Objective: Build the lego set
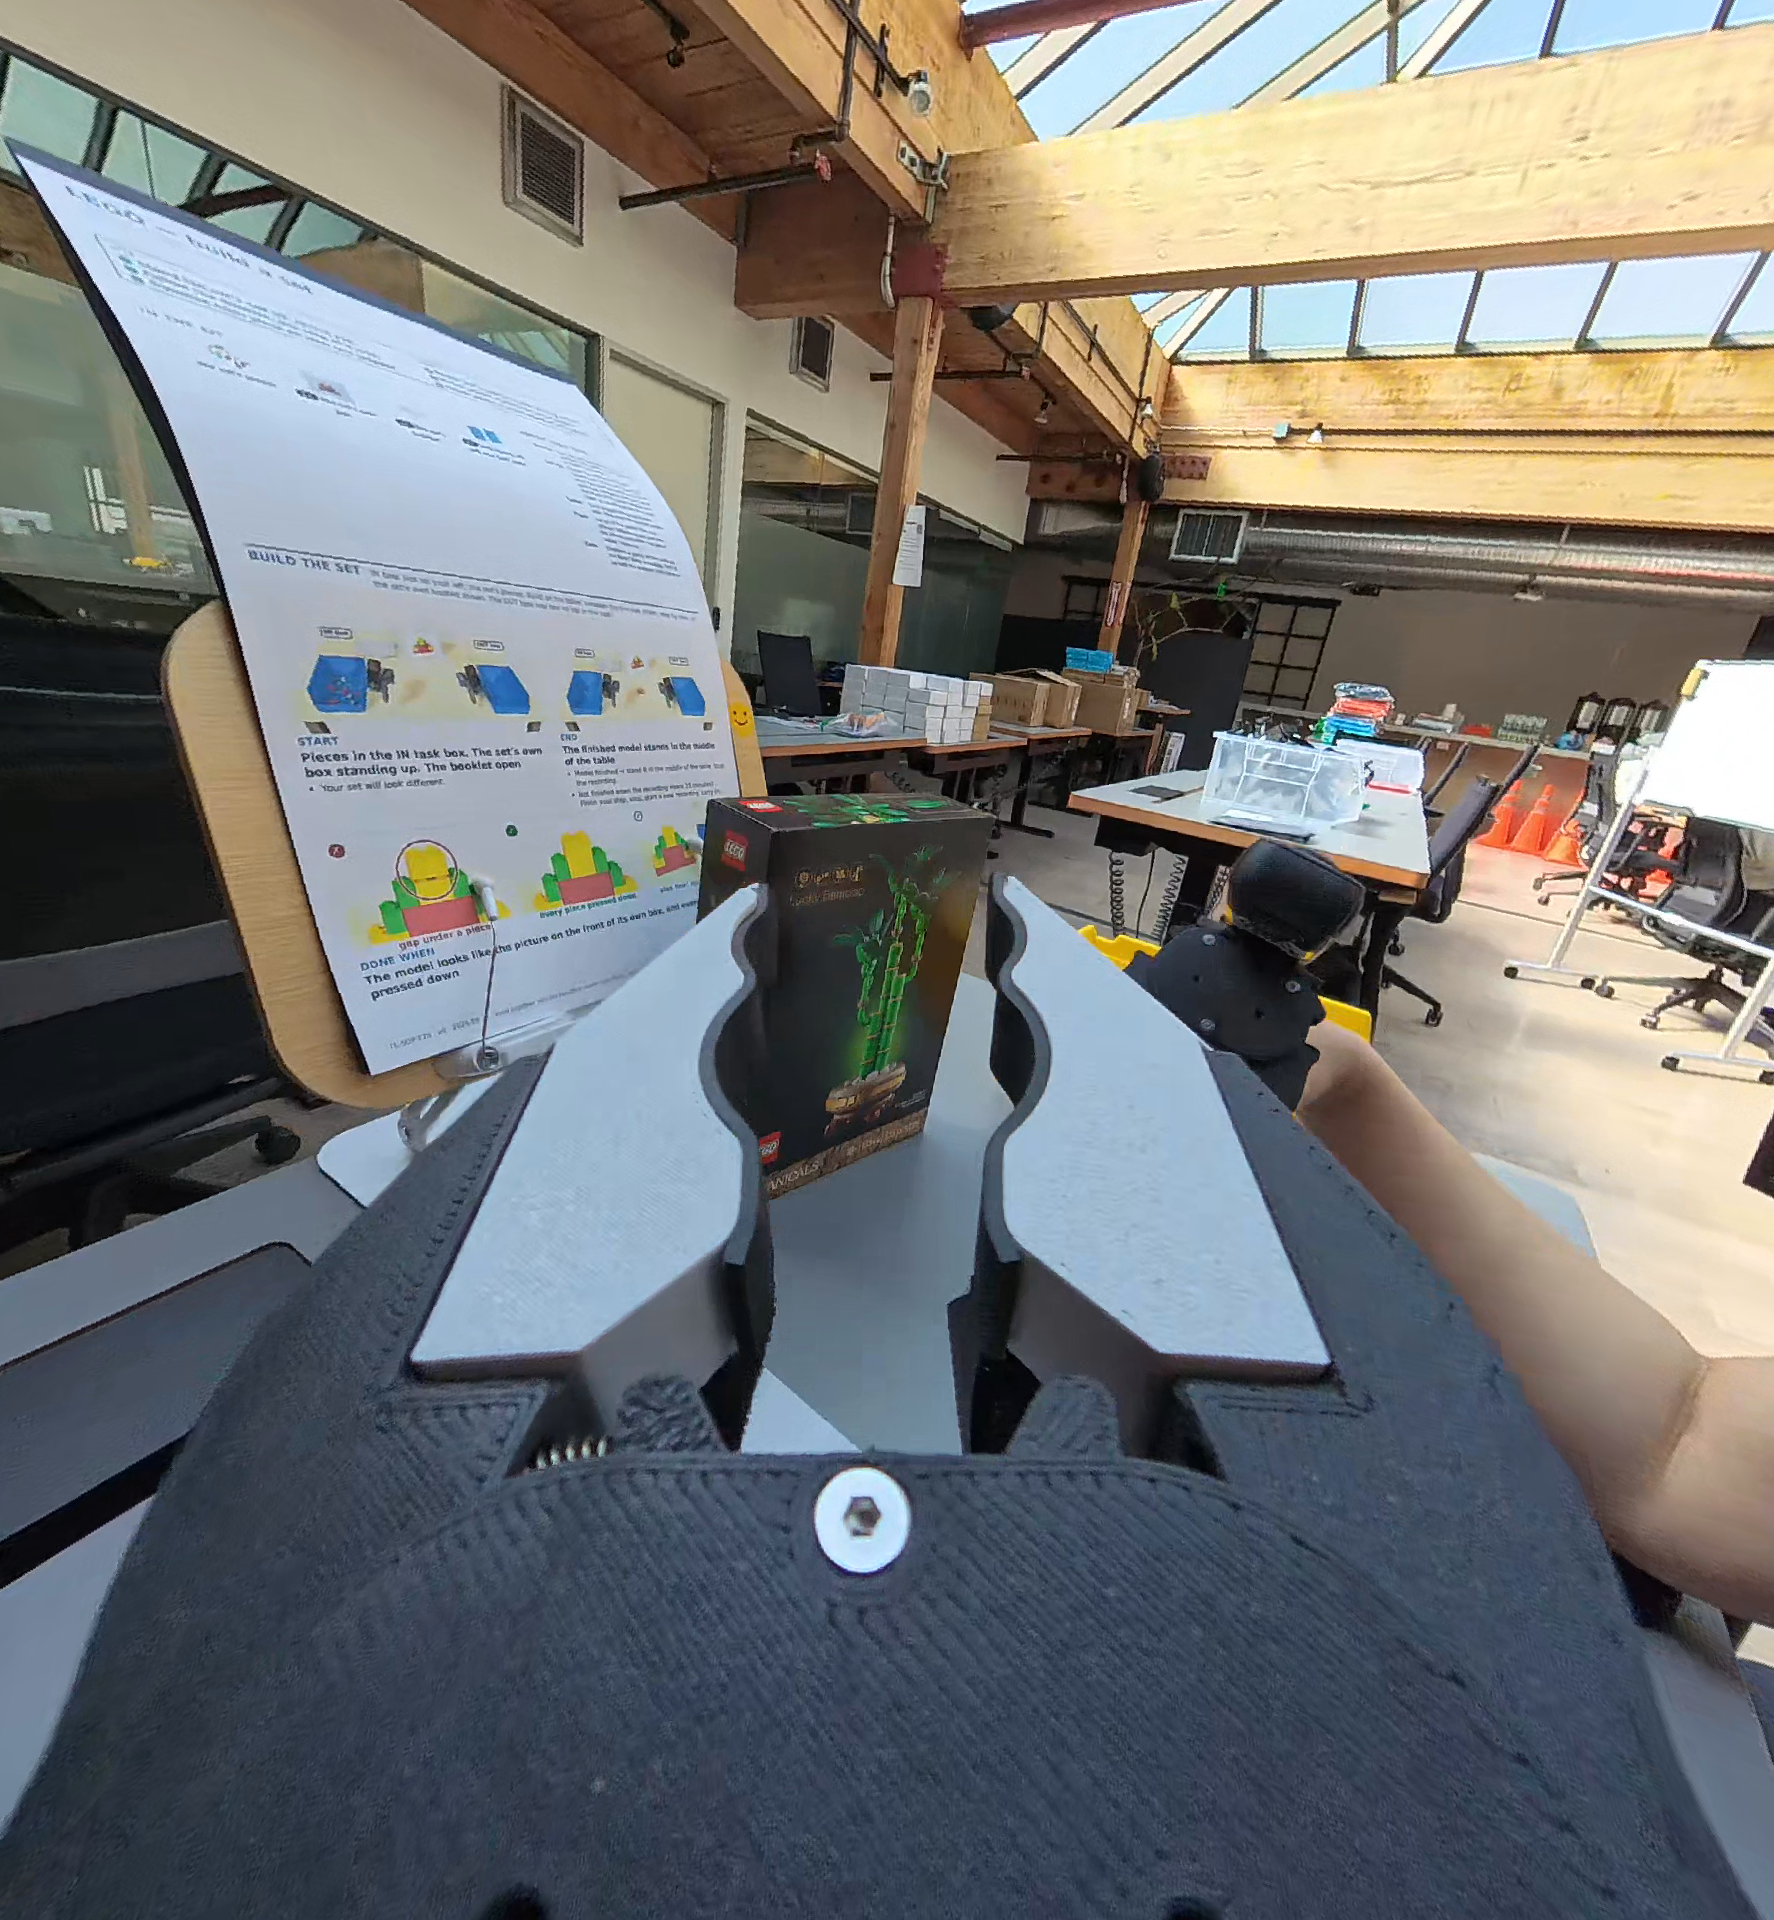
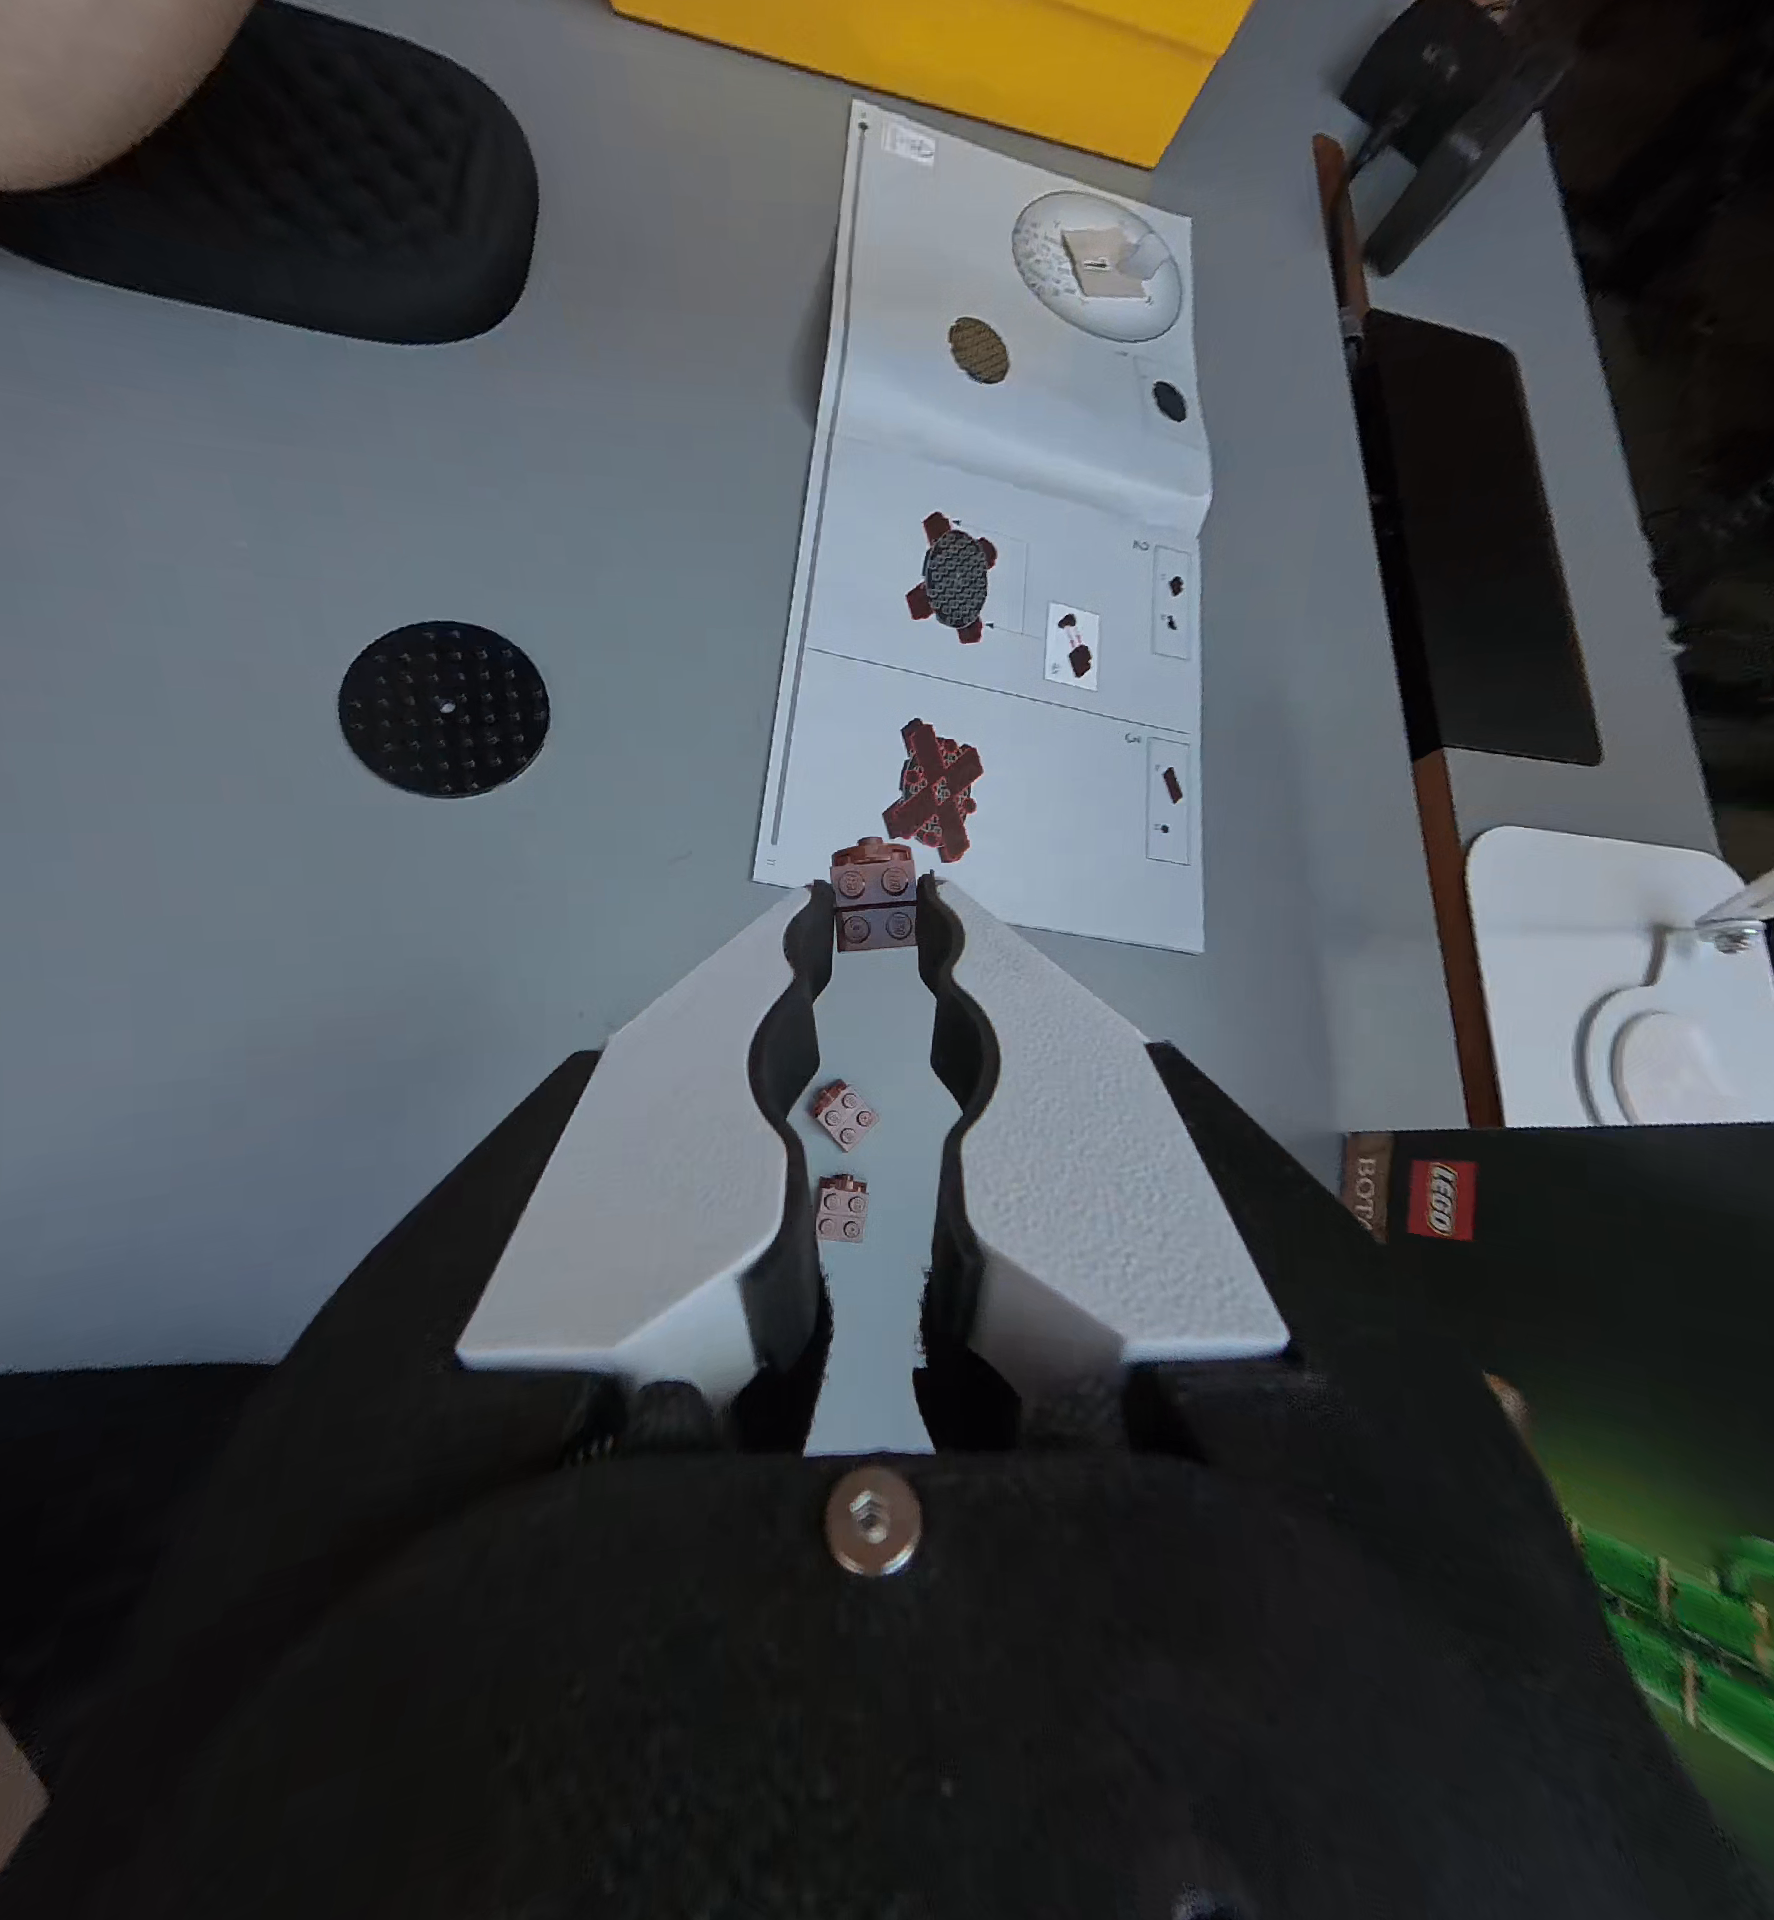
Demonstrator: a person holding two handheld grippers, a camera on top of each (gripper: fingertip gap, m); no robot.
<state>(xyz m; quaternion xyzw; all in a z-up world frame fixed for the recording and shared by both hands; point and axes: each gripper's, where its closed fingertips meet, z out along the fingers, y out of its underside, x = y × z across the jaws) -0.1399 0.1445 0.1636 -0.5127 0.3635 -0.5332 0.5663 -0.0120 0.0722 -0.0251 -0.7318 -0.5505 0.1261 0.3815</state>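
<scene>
In the right wrist view my right gripper (image 2: 872, 896) is shut on a small reddish-brown brick piece (image 2: 872, 899) at its tips, held above the grey table (image 2: 239, 935) at the near edge of the open instruction booklet (image 2: 997, 540). Two more small brown pieces (image 2: 845, 1115) (image 2: 842, 1208) lie on the table below the fingers. A black round studded plate (image 2: 443, 709) lies to the left. In the left wrist view my left gripper (image 1: 878, 914) is open and empty, raised, pointing at the upright set box (image 1: 847, 987).
A curved task sheet on a wooden stand (image 1: 426, 644) is left of the box. A yellow bin (image 2: 945, 62) sits beyond the booklet. The set box (image 2: 1641, 1403) also shows at lower right. A person's forearm (image 1: 1548, 1351) holds the other gripper (image 1: 1247, 966). Tip to tip, the grippers are about 25 cm apart. To the black round studded plate (image 2: 443, 709): right tips about 20 cm, left tips about 35 cm.
</scene>
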